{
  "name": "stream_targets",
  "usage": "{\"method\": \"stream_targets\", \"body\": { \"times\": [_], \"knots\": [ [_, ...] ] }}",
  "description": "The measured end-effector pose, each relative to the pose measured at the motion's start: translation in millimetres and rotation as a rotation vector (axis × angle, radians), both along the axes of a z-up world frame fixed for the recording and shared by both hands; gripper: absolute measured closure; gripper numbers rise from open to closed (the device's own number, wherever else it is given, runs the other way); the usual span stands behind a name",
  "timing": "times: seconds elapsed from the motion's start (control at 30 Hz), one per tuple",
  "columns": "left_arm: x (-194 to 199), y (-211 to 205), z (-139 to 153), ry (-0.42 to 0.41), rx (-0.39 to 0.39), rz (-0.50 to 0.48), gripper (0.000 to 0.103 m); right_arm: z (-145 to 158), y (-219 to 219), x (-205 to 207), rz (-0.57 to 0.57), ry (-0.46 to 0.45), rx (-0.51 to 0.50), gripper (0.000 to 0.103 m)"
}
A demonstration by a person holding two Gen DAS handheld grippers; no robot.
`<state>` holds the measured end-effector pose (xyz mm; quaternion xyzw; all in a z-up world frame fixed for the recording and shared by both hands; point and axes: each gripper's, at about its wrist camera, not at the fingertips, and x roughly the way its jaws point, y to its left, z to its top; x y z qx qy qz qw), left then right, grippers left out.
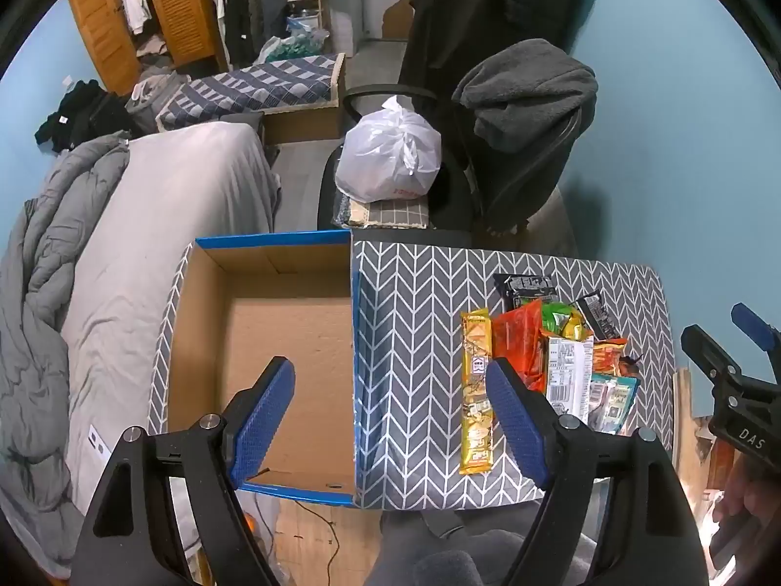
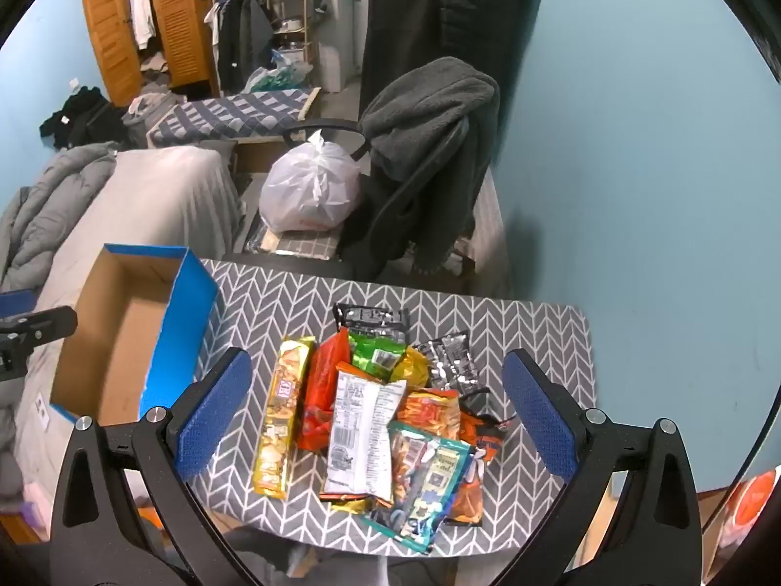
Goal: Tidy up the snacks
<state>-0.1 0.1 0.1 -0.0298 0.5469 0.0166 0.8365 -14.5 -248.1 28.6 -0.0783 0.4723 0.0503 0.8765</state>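
A pile of snack packets (image 2: 380, 410) lies on the small table with a grey chevron cloth (image 2: 537, 337). A long yellow packet (image 2: 283, 415) lies at its left, a white packet (image 2: 363, 434) on top. An open blue cardboard box (image 1: 273, 342), empty inside, stands at the table's left end. My left gripper (image 1: 390, 415) is open, hovering over the box's right wall, the yellow packet (image 1: 476, 390) beside its right finger. My right gripper (image 2: 376, 410) is open above the pile, holding nothing. It also shows in the left wrist view (image 1: 732, 366).
An office chair (image 2: 415, 185) draped with grey fleece, with a white plastic bag (image 2: 312, 190) on its seat, stands behind the table. A bed with grey bedding (image 1: 146, 224) lies left of the box. A blue wall (image 2: 634, 171) is on the right.
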Motion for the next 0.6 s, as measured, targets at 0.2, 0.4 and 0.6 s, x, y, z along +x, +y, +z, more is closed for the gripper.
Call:
{"method": "stream_targets", "body": {
  "times": [0.2,0.4,0.6],
  "knots": [
    [-1.6,-0.9,3.1,-0.008,-0.004,-0.018,0.021,0.1,-2.3,0.7,-0.002,0.002,0.001,0.002],
    [-3.3,-4.8,0.7,-0.020,-0.019,-0.018,0.021,-0.6,-4.2,1.4,0.000,0.005,0.006,0.002],
    [1.4,-6.2,2.9,-0.019,-0.015,-0.009,0.021,-0.4,-3.8,1.1,-0.001,0.005,0.009,0.002]
  ]
}}
